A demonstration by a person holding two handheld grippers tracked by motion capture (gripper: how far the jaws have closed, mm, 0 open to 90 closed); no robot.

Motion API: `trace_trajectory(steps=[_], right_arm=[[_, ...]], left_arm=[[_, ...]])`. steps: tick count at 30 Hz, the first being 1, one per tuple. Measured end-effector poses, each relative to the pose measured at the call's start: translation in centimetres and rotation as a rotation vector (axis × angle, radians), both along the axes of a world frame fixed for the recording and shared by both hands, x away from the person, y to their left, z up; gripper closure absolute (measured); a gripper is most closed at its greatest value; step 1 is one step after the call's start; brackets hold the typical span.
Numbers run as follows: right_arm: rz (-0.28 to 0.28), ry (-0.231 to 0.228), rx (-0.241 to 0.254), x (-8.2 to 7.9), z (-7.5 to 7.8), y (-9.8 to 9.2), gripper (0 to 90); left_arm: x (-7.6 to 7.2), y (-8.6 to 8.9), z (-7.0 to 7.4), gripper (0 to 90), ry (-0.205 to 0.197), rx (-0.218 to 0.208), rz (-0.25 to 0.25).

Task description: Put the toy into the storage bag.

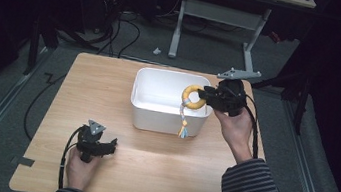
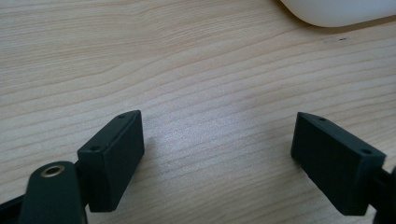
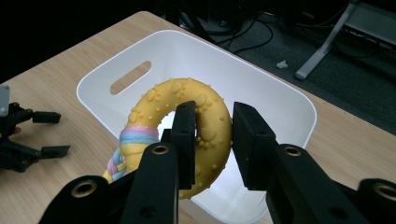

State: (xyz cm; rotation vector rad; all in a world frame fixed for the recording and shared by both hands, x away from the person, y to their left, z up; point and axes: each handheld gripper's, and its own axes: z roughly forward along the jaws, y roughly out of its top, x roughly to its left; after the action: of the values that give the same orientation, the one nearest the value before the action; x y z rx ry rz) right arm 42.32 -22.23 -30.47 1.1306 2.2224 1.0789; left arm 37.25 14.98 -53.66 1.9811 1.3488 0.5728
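Ring toy (image 1: 193,97): your right gripper (image 1: 207,97) has its jaws clamped on the yellow knobbly ring, holding it above the right end of the white bin (image 1: 146,109), with the toy's pastel rope tail (image 1: 183,124) dangling over the bin's near wall. The bin sits mid-table on the wooden table (image 1: 158,165), its handle slot on the far end from your right hand. Your left gripper (image 1: 112,144) rests low on the table near the front left, well apart from the bin, jaws wide with bare wood between them.
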Motion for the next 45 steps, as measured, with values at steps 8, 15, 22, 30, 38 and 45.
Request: trace_trajectory(steps=[8, 15, 22, 30, 38, 45], right_arm=[[-0.033, 0.029, 0.010, 2.2, 0.0, 0.5, 71.7], [-0.058, 0.057, 0.032, 4.2, -0.5, 1.1, 71.8], [-0.096, 0.094, 0.072, 6.2, -1.5, 1.2, 71.8], [-0.143, 0.107, 0.059, 7.4, -2.9, 1.8, 71.7], [-0.174, 0.151, 0.047, 8.4, -4.8, 2.1, 71.7], [-0.177, 0.195, 0.036, 8.7, -6.5, 2.2, 71.7]], left_arm=[[0.0, 0.0, 0.0, 17.4, 0.000, -0.001, 0.000], [0.0, 0.0, 0.0, 17.4, 0.001, 0.002, -0.002], [0.0, 0.0, 0.0, 17.4, 0.001, 0.002, -0.002], [0.0, 0.0, 0.0, 17.4, 0.000, 0.001, -0.001], [0.0, 0.0, 0.0, 17.4, 0.000, 0.000, 0.000], [0.0, 0.0, 0.0, 17.4, 0.002, 0.002, -0.003]])
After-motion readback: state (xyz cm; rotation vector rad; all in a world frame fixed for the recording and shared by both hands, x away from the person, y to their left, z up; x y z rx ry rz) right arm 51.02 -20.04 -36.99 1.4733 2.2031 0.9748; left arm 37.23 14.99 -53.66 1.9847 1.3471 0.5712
